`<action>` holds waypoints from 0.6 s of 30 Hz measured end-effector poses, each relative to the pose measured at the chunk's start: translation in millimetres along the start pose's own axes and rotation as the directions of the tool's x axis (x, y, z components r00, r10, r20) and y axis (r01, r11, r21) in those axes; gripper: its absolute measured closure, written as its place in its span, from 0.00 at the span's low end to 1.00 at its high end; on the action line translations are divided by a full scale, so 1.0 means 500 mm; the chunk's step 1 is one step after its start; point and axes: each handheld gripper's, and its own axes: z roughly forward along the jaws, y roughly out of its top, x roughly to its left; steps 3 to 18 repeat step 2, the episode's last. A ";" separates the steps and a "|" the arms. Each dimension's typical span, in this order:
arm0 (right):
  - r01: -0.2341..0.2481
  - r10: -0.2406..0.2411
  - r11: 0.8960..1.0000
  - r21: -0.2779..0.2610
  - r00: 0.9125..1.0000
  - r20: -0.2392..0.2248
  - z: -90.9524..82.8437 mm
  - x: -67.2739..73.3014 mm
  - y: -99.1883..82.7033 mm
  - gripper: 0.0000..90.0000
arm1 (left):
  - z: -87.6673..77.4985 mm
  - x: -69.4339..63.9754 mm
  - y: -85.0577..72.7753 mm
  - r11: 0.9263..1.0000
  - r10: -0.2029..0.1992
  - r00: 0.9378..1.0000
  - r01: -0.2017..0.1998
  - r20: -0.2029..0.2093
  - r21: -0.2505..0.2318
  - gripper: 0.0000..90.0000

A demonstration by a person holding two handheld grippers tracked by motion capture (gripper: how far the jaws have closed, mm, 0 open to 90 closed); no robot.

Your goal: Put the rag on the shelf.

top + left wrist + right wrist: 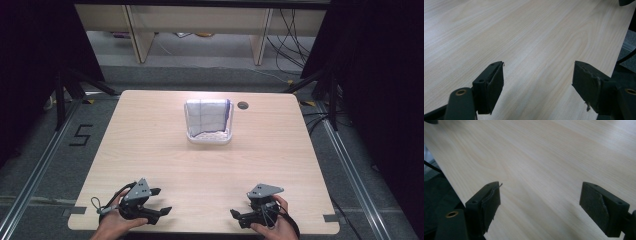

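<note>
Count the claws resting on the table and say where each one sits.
2. The left claw is near the table's front edge on the left, the right claw near the front edge on the right; both are open, far from the basket.

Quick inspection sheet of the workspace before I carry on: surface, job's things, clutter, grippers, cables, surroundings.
Surface: light wooden table, round cable hole near its far edge.
Job's things: white basket at the far middle, folded cloth with dark lines inside.
Clutter: nothing seen.
Grippers: left gripper and right gripper at the near edge, both open, holding nothing.
Cables: black cables on the floor behind.
Surroundings: wooden desk legs, black curtains at the sides.
</note>
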 end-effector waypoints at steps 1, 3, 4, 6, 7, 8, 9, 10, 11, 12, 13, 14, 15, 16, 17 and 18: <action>-0.005 0.005 1.000 -0.004 1.000 -0.014 0.000 -0.002 0.000 0.20 | 0.002 -0.002 -0.001 1.000 -0.018 1.000 0.018 0.005 -0.016 0.27; -0.015 0.015 1.000 -0.005 1.000 -0.014 0.000 -0.001 -0.001 0.20 | 0.001 0.000 -0.001 1.000 -0.012 1.000 0.012 0.002 -0.009 0.27; -0.015 0.015 1.000 -0.005 1.000 -0.014 0.000 -0.001 -0.001 0.20 | 0.001 0.000 -0.001 1.000 -0.012 1.000 0.012 0.002 -0.009 0.27; -0.015 0.015 1.000 -0.005 1.000 -0.014 0.000 -0.001 -0.001 0.20 | 0.001 0.000 -0.001 1.000 -0.012 1.000 0.012 0.002 -0.009 0.27; -0.015 0.015 1.000 -0.005 1.000 -0.014 0.000 -0.001 -0.001 0.20 | 0.001 0.000 -0.001 1.000 -0.012 1.000 0.012 0.002 -0.009 0.27; -0.015 0.015 1.000 -0.005 1.000 -0.014 0.000 -0.001 -0.001 0.20 | 0.001 0.000 -0.001 1.000 -0.012 1.000 0.012 0.002 -0.009 0.27; -0.015 0.015 1.000 -0.005 1.000 -0.014 0.000 -0.001 -0.001 0.20 | 0.001 0.000 -0.001 1.000 -0.012 1.000 0.012 0.002 -0.009 0.27; -0.015 0.015 1.000 -0.005 1.000 -0.014 0.000 -0.001 -0.001 0.20 | 0.001 0.000 -0.001 1.000 -0.012 1.000 0.012 0.002 -0.009 0.27; -0.015 0.015 1.000 -0.005 1.000 -0.014 0.000 -0.001 -0.001 0.20 | 0.001 0.000 -0.001 1.000 -0.012 1.000 0.012 0.002 -0.009 0.27; -0.015 0.015 1.000 -0.005 1.000 -0.014 0.000 -0.001 -0.001 0.20 | 0.001 0.000 -0.001 1.000 -0.012 1.000 0.012 0.002 -0.009 0.27; -0.015 0.015 1.000 -0.005 1.000 -0.014 0.000 -0.001 -0.001 0.20 | 0.001 0.000 -0.001 1.000 -0.012 1.000 0.012 0.002 -0.009 0.27; -0.015 0.015 1.000 -0.005 1.000 -0.014 0.000 -0.001 -0.001 0.20 | 0.001 0.000 -0.001 1.000 -0.012 1.000 0.012 0.002 -0.009 0.27; -0.015 0.015 1.000 -0.005 1.000 -0.014 0.000 -0.001 -0.001 0.20 | 0.001 0.000 -0.001 1.000 -0.012 1.000 0.012 0.002 -0.009 0.27; -0.015 0.015 1.000 -0.005 1.000 -0.014 0.000 -0.001 -0.001 0.20 | 0.001 0.000 -0.001 1.000 -0.012 1.000 0.012 0.002 -0.009 0.27; -0.015 0.015 1.000 -0.005 1.000 -0.014 0.000 -0.001 -0.001 0.20 | 0.001 0.000 -0.001 1.000 -0.012 1.000 0.012 0.002 -0.009 0.27; -0.015 0.015 1.000 -0.005 1.000 -0.014 0.000 -0.001 -0.001 0.20 | 0.001 0.000 -0.001 1.000 -0.012 1.000 0.012 0.002 -0.009 0.27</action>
